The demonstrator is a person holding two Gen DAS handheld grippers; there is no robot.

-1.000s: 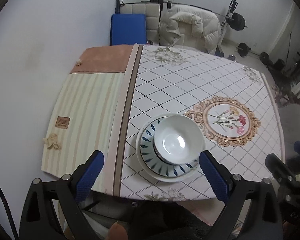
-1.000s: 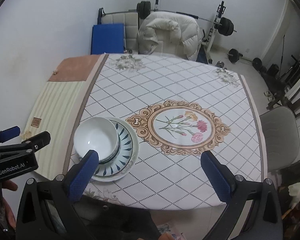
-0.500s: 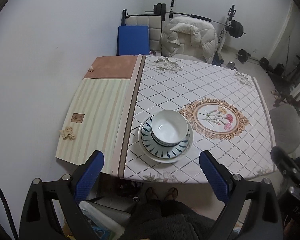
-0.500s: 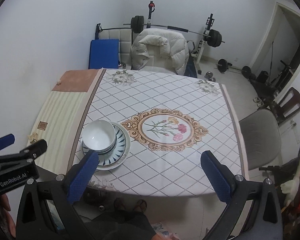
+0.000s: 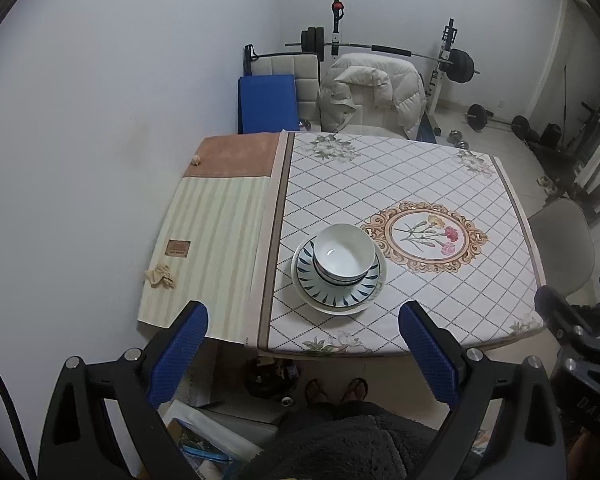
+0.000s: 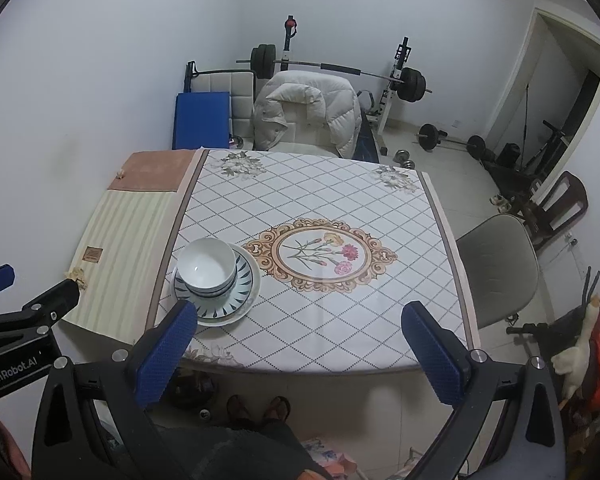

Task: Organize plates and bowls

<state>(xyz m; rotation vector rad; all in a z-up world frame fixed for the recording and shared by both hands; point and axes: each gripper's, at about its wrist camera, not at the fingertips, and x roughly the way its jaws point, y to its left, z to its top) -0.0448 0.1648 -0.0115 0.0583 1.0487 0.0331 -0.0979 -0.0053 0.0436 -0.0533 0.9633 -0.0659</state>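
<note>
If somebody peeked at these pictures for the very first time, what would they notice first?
Probably the white bowls stacked on a blue-leaf plate, sitting on the flowery tablecloth. Then the blue-padded left hand-held gripper and right hand-held gripper, both open and empty, in front of the table. Behind it stands a barbell rack.

— What do we see from the right gripper [image 6: 300, 340]?
— Its blue fingers [image 6: 166, 346] spread wide, empty, above the near edge of the table [image 6: 340, 344].
— And the dishes?
— We find nested white bowls [image 6: 207, 267] on stacked plates [image 6: 244, 296], left of the floral medallion [image 6: 320, 255]. The left gripper [image 6: 28, 312] shows at the frame's left edge.
</note>
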